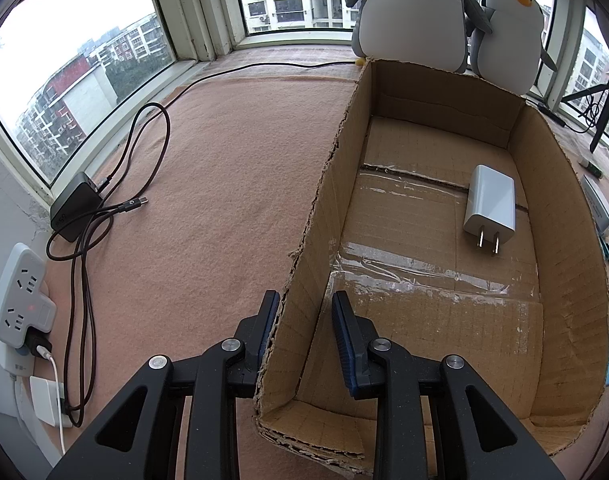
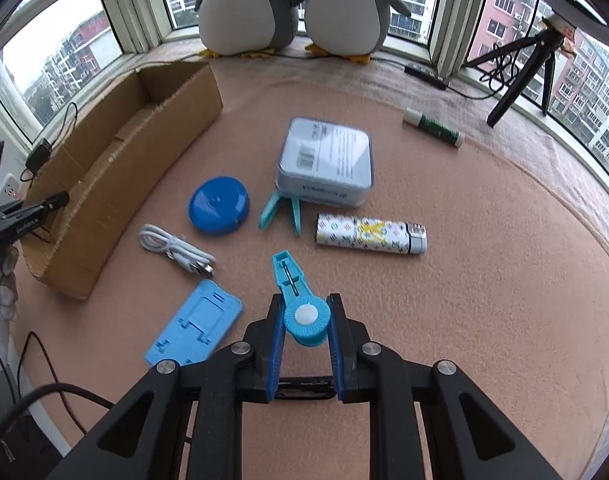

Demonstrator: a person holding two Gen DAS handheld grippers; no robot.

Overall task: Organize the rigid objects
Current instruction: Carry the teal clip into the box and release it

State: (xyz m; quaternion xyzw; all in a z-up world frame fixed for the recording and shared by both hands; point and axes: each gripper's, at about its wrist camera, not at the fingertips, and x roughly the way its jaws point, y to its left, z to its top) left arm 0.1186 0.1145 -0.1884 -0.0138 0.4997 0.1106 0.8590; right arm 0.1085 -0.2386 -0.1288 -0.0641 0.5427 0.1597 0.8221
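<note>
In the left wrist view my left gripper [image 1: 304, 304] straddles the near left wall of an open cardboard box [image 1: 316, 208], one finger outside and one inside, with a gap on the inner side. A white plug charger [image 1: 490, 204] lies in the box. In the right wrist view my right gripper [image 2: 306, 314] is shut on the round hub of a blue clip tool [image 2: 300, 304], held just above the felt. On the felt lie a blue round tape measure [image 2: 218, 205], a white cable [image 2: 176, 250], a blue phone stand [image 2: 194, 324], a teal clip [image 2: 282, 208], a patterned lighter [image 2: 370, 234], a grey tin box [image 2: 326, 164] and a glue stick [image 2: 432, 126].
Two plush penguins [image 2: 292, 4] stand at the window behind the box [image 2: 116, 168]. A black adapter with cable [image 1: 78, 206] and a power strip [image 1: 20, 292] lie far left. A black tripod [image 2: 524, 76] stands at the right window. My left gripper shows at the box's near end [image 2: 28, 210].
</note>
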